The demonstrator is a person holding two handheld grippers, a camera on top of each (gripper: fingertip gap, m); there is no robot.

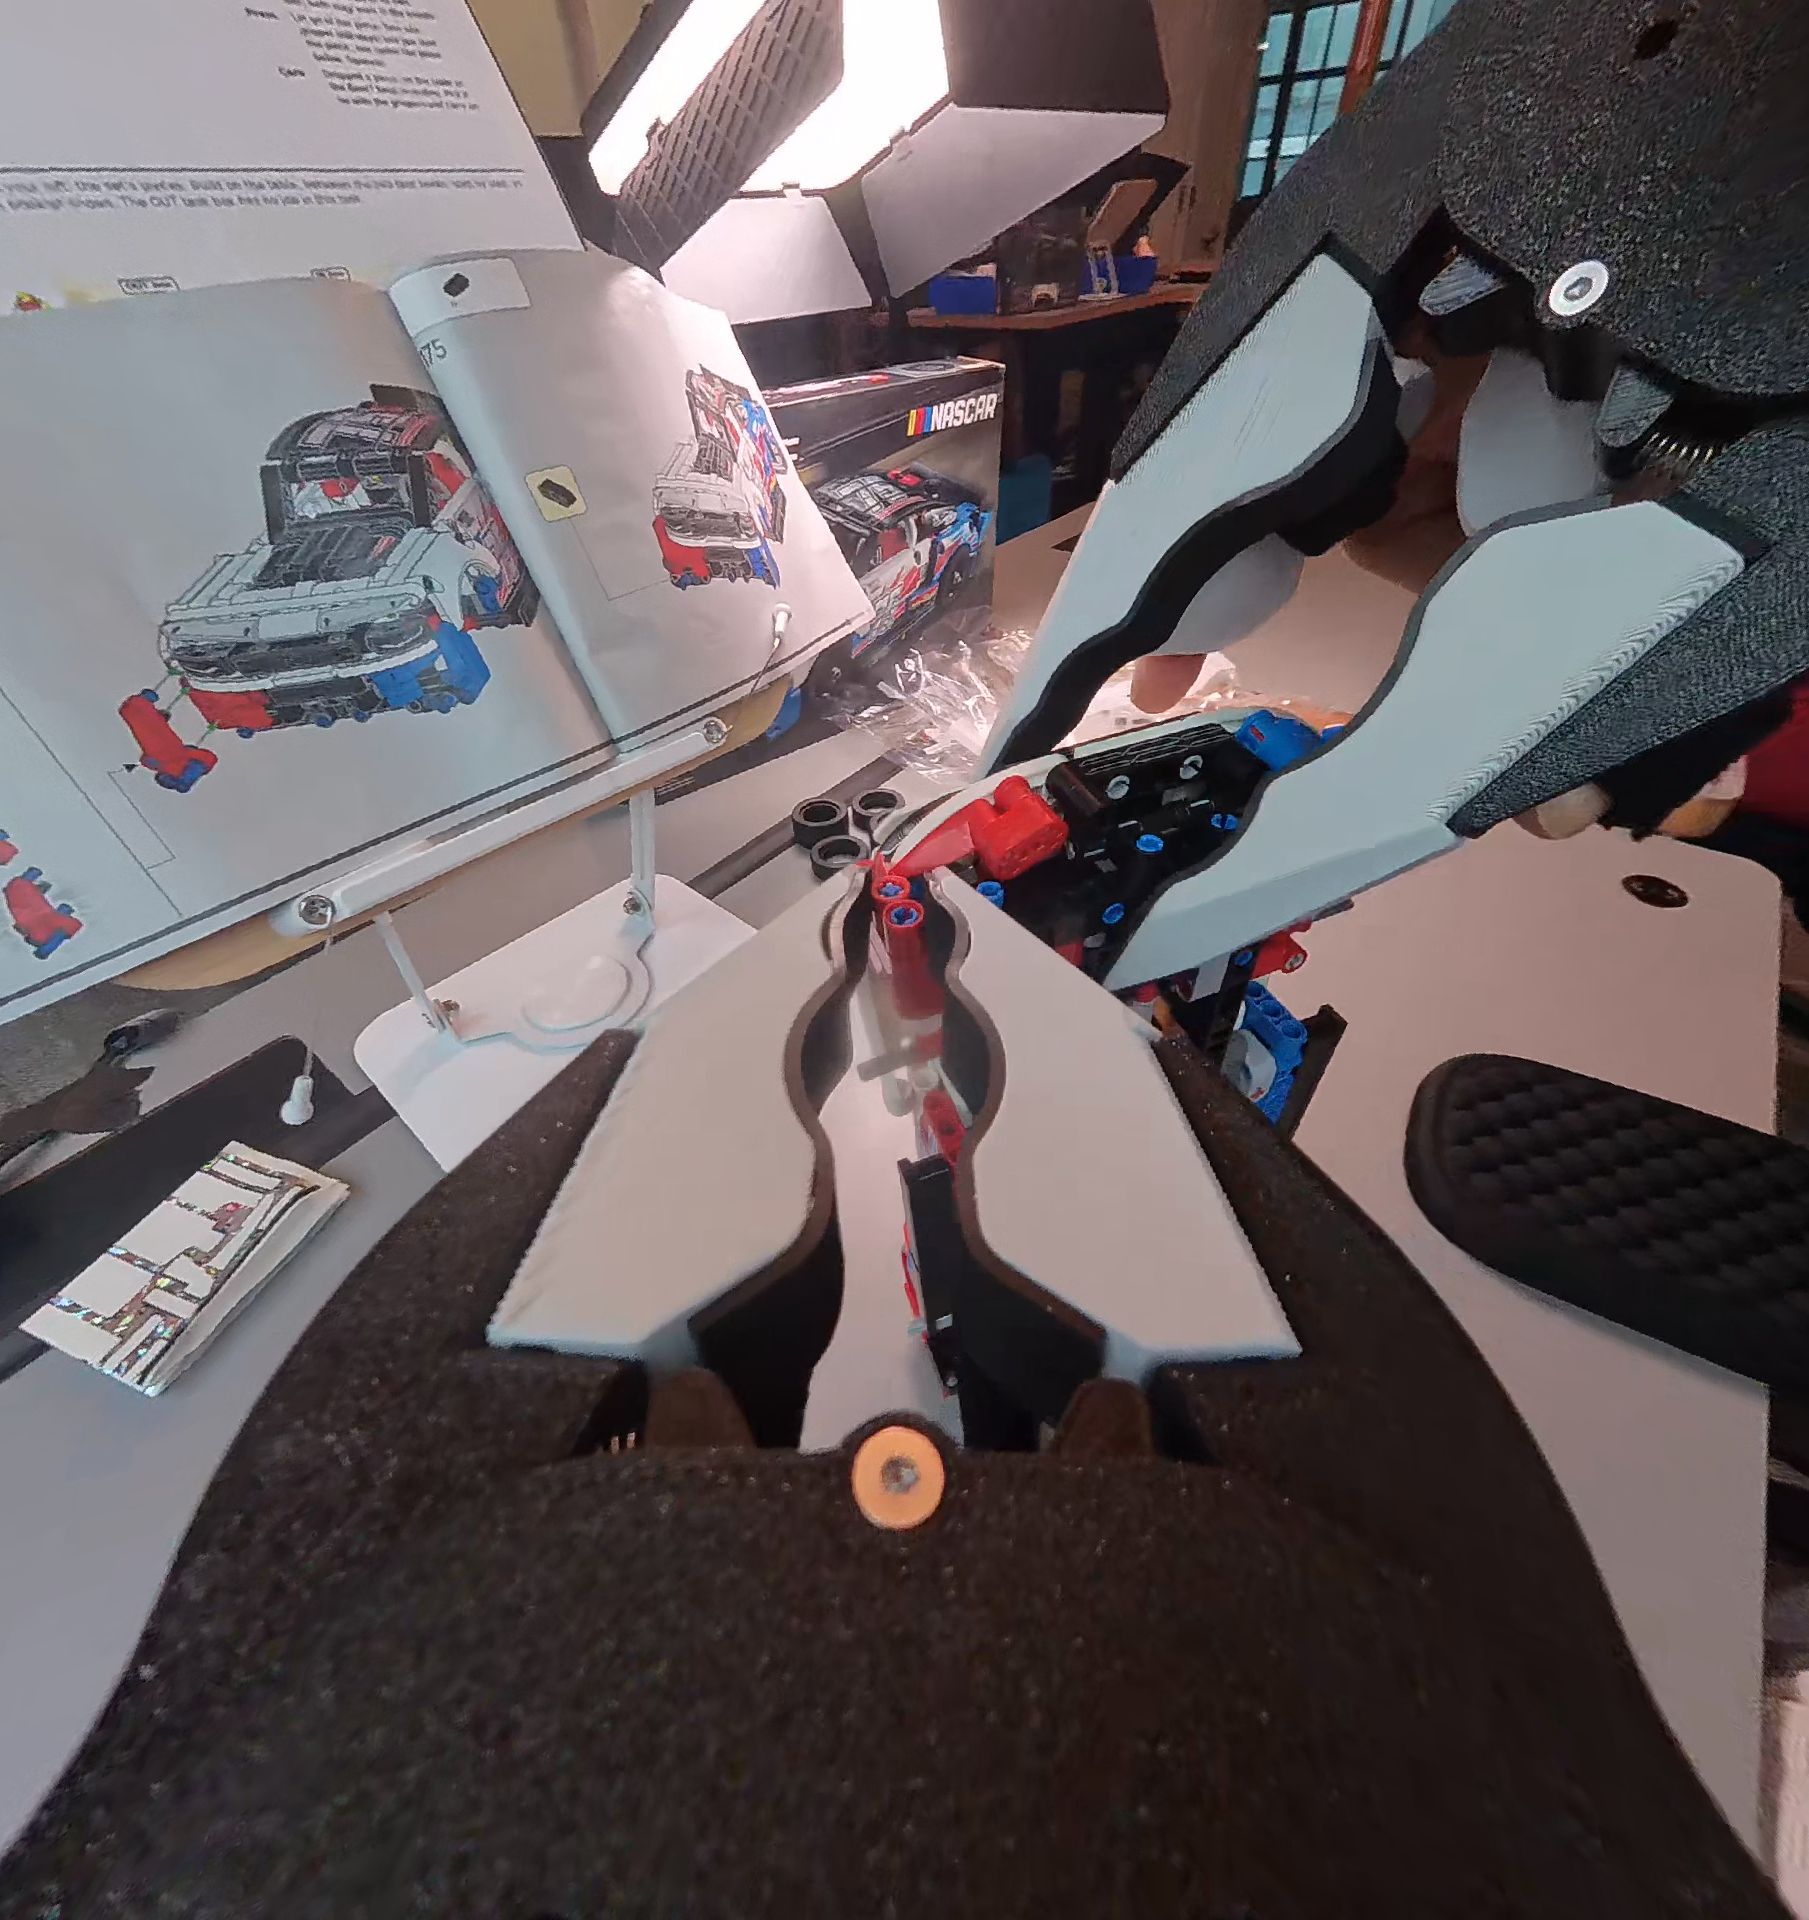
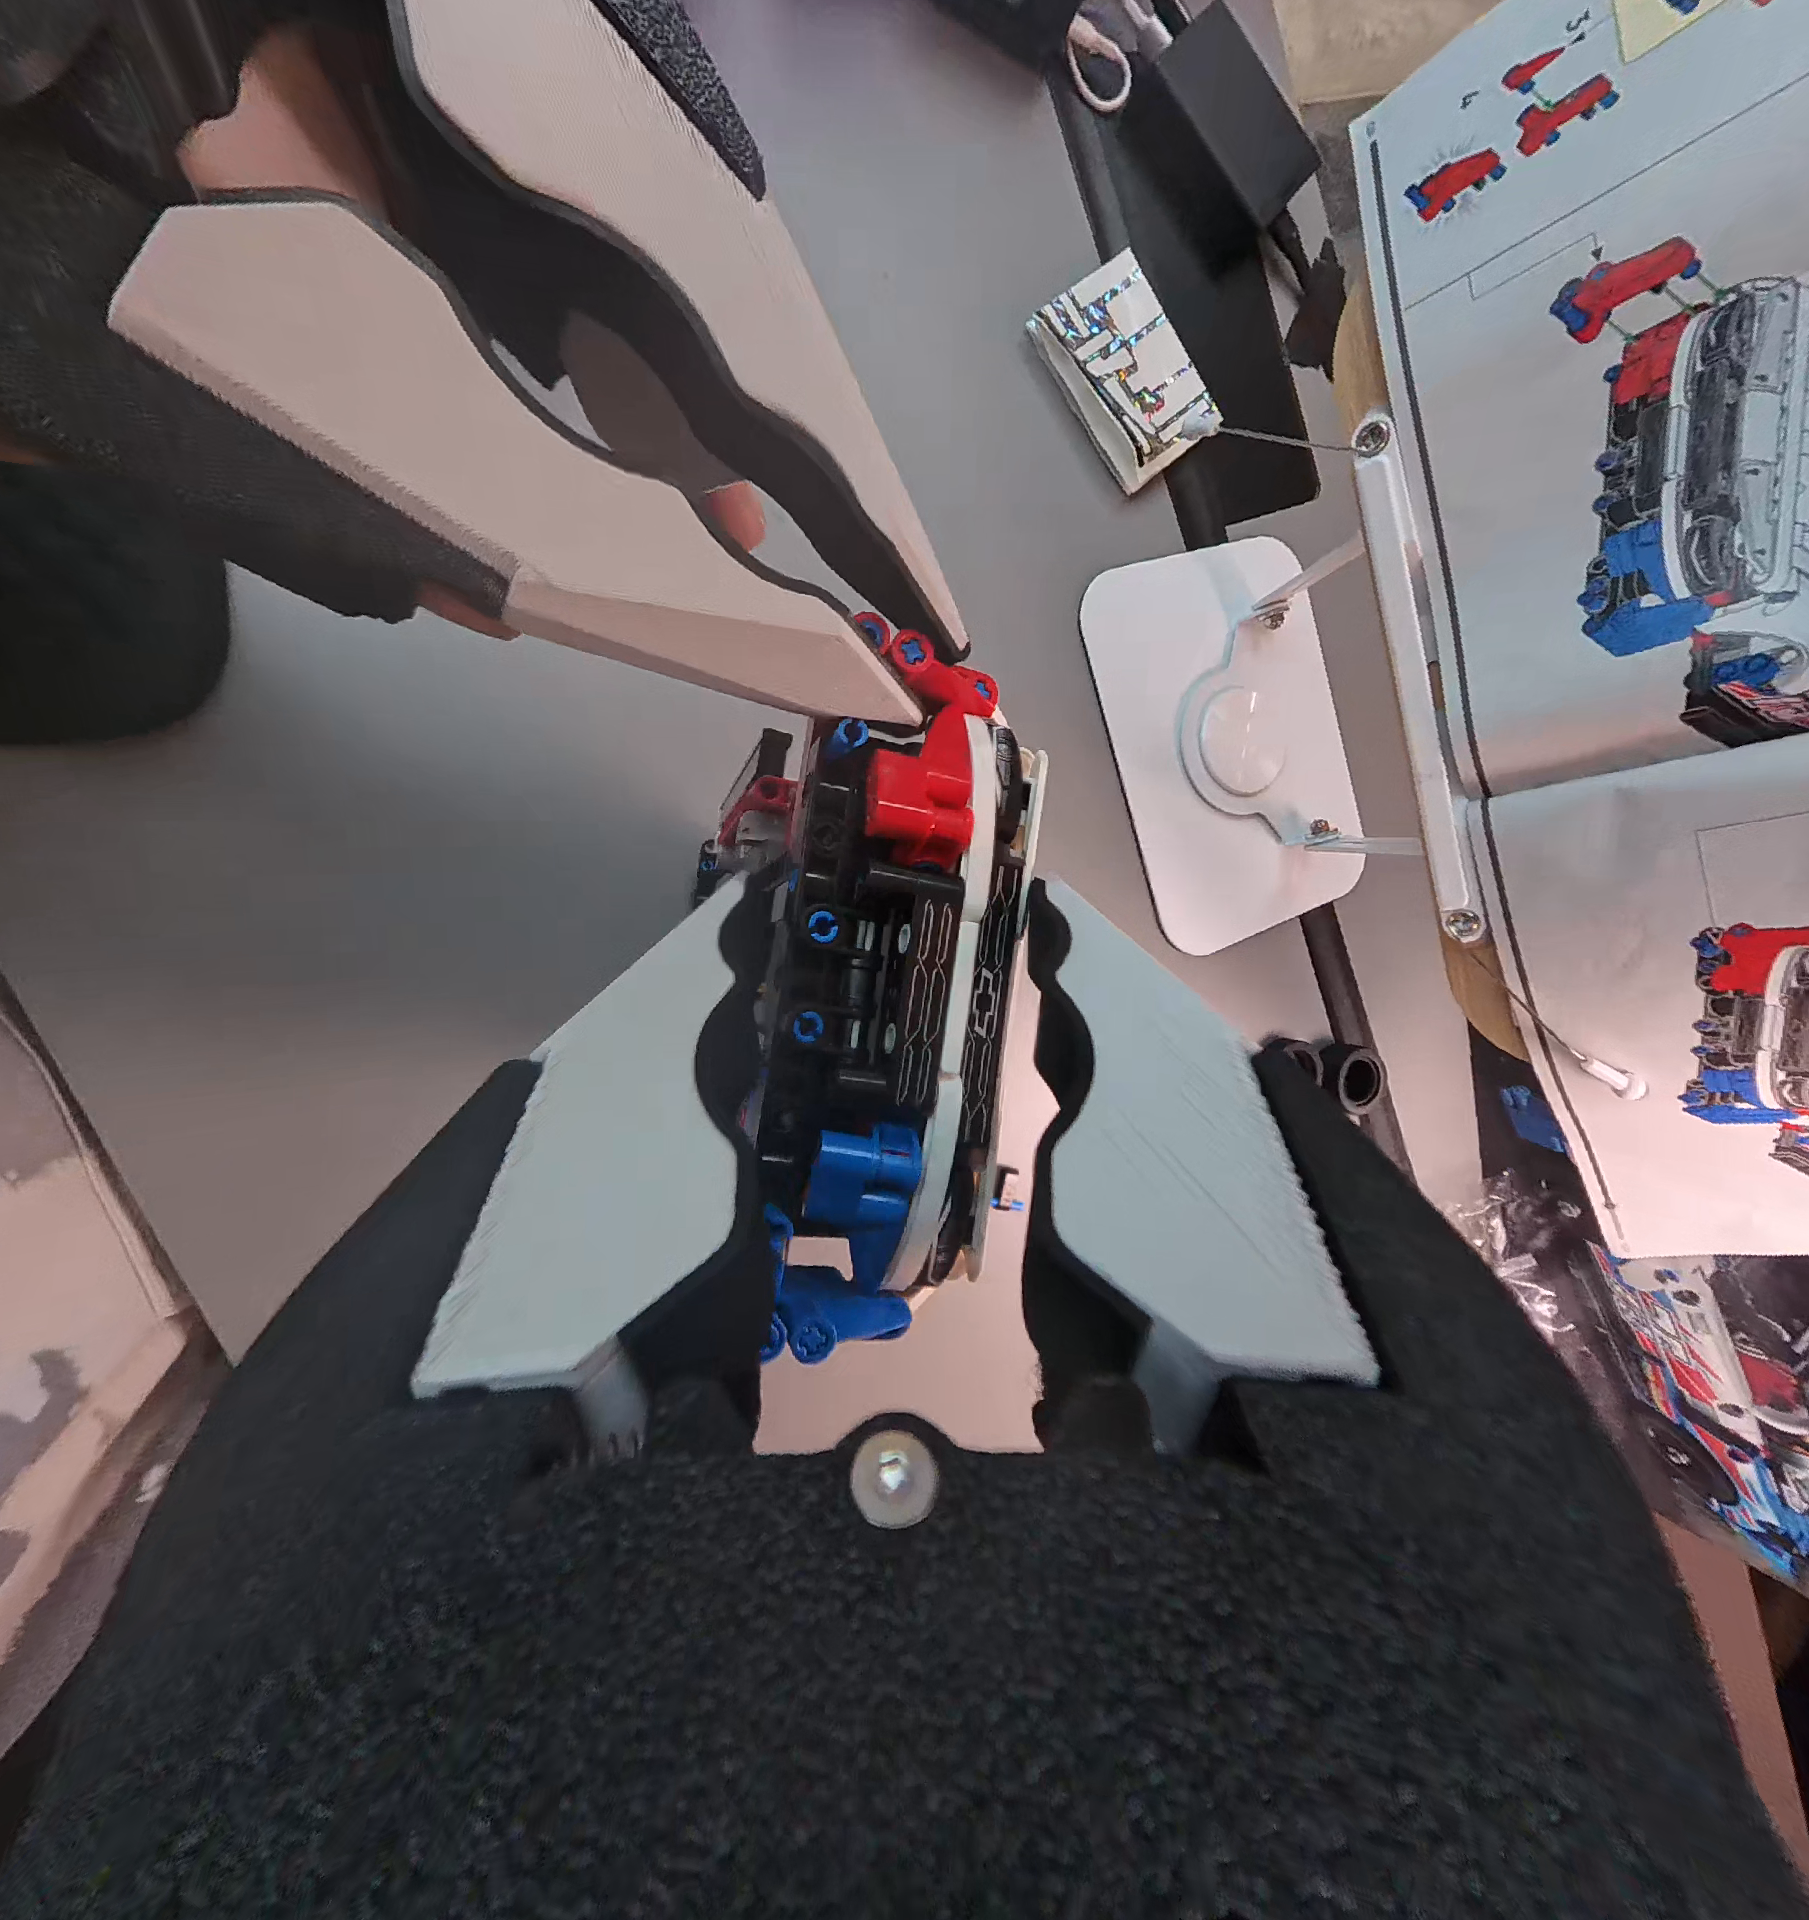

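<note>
My right gripper [image 2: 884, 894] is shut on a partly built toy car model [image 2: 879, 997] of black, white, red and blue bricks, one finger on each side. My left gripper [image 1: 895, 883] is shut on a small red piece with blue pins [image 1: 905, 935]. Its tips press that piece against the red corner of the model [image 1: 1139, 810]. In the right wrist view the left gripper [image 2: 936, 681] comes in from the upper left with the red piece [image 2: 941, 675] at the model's far end. In the left wrist view the right gripper [image 1: 1066, 862] reaches in from the upper right.
An open instruction booklet [image 1: 308, 520] rests on a white stand [image 1: 526, 1039] on the left. The toy's box [image 1: 900, 468] and clear bags stand behind it. Black tyres [image 1: 843, 826] lie near the stand. A sticker sheet [image 1: 193, 1268] lies front left, a black textured pad [image 1: 1627, 1195] on the right. Left and right tips are no more than a few centimetres apart.
</note>
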